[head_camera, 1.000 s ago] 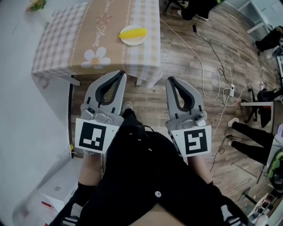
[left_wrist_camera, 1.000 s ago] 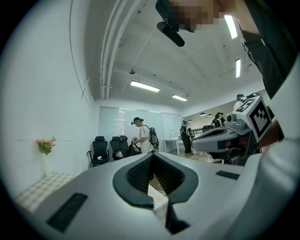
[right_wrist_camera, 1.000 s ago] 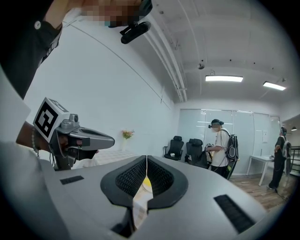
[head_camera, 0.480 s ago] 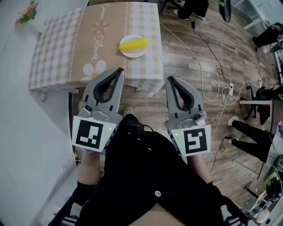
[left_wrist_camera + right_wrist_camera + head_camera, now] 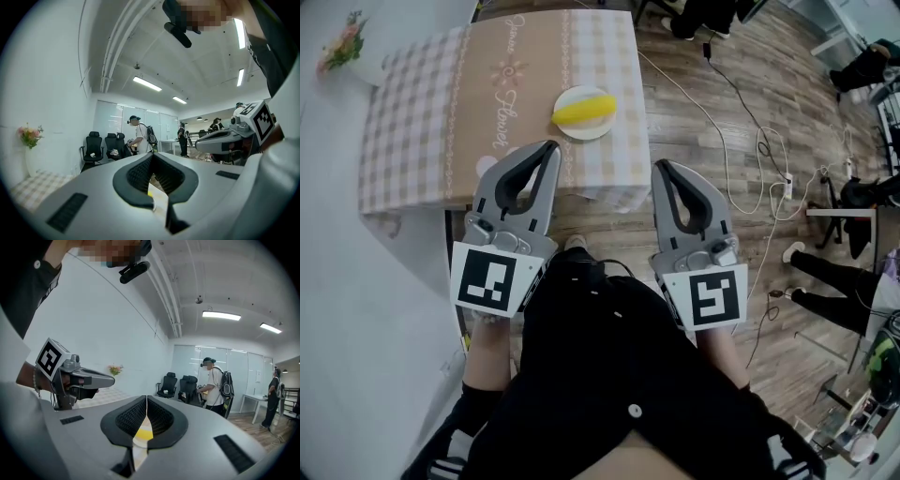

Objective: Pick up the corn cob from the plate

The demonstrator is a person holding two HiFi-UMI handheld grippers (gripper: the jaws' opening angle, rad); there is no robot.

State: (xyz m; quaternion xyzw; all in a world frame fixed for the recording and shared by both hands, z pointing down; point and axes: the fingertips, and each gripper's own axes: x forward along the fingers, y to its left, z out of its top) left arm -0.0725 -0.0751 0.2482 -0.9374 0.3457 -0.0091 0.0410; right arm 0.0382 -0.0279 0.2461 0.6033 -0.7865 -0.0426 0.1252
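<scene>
1. Fingertips of the grey left gripper (image 5: 551,147) are pressed together, with nothing between them.
2. Fingertips of the grey right gripper (image 5: 660,168) also meet and are empty.
3. Yellow corn cob (image 5: 584,108) lies on the round white plate (image 5: 574,130), near the front edge of the checked-cloth table (image 5: 412,122).
4. Both grippers are apart from the plate. In the head view, the left tip overlaps the table's near edge and the right tip is over the wooden plank floor (image 5: 703,112).

light: bright, even, ceiling strips (image 5: 146,84) | blur: none | edges: fisheye bend, dark corners
</scene>
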